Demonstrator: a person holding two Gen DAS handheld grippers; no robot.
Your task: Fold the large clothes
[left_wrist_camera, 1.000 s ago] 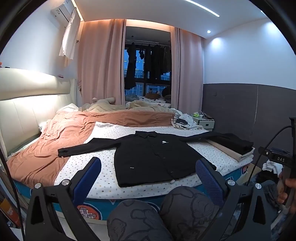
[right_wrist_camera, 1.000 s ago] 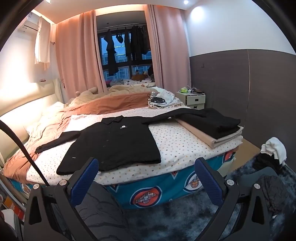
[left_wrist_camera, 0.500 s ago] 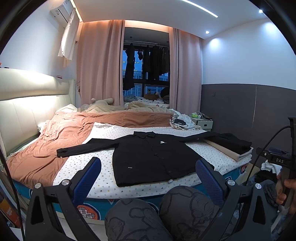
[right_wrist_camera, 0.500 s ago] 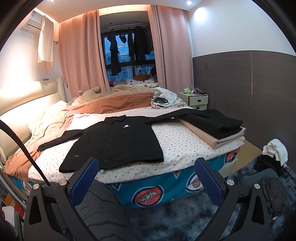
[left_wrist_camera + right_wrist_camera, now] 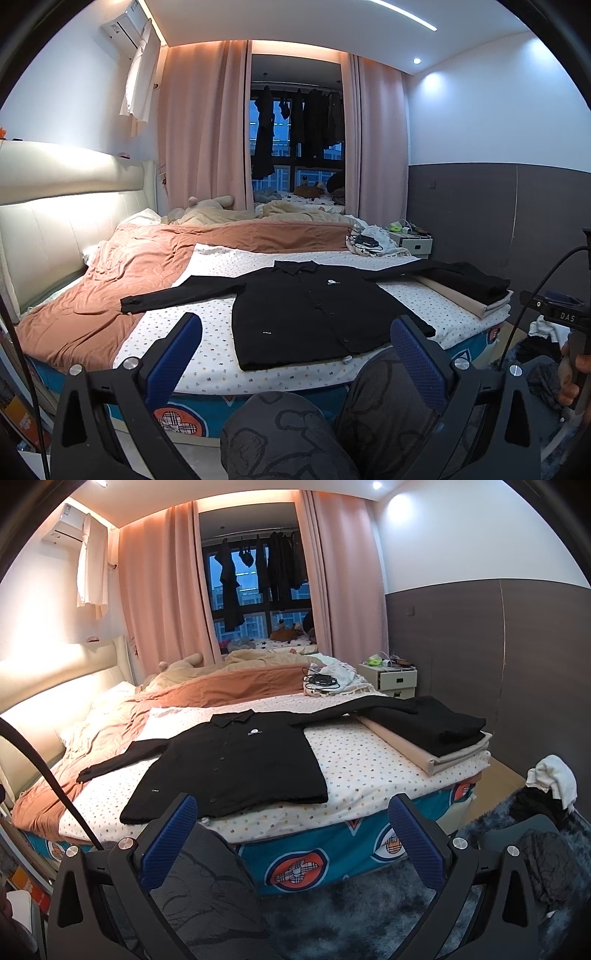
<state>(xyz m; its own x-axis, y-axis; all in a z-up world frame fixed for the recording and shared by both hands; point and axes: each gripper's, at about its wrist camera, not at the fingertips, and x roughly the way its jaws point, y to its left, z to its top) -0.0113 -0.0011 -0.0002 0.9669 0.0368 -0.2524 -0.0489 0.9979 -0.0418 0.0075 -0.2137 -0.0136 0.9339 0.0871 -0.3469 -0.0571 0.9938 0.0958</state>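
A black long-sleeved button shirt [image 5: 310, 314] lies flat, front up, on the dotted white sheet [image 5: 207, 325] of the bed, sleeves spread out; its right sleeve rests on a stack of folded clothes [image 5: 469, 291]. It also shows in the right wrist view [image 5: 236, 768]. My left gripper [image 5: 295, 354] is open and empty, held in front of the bed's near edge above the person's knees. My right gripper [image 5: 291, 830] is open and empty, also short of the bed edge, to the right of the shirt's hem.
An orange-brown duvet [image 5: 122, 273] covers the bed's left and far side. A pile with cables [image 5: 325, 681] lies at the far right corner by a nightstand [image 5: 395, 679]. Clothes [image 5: 546, 786] lie on the dark rug [image 5: 369, 904]. The headboard [image 5: 48, 225] stands left.
Both grippers have shifted slightly, so the bed and shirt sit a little differently in view. Both stay open and empty; the shirt has not moved.
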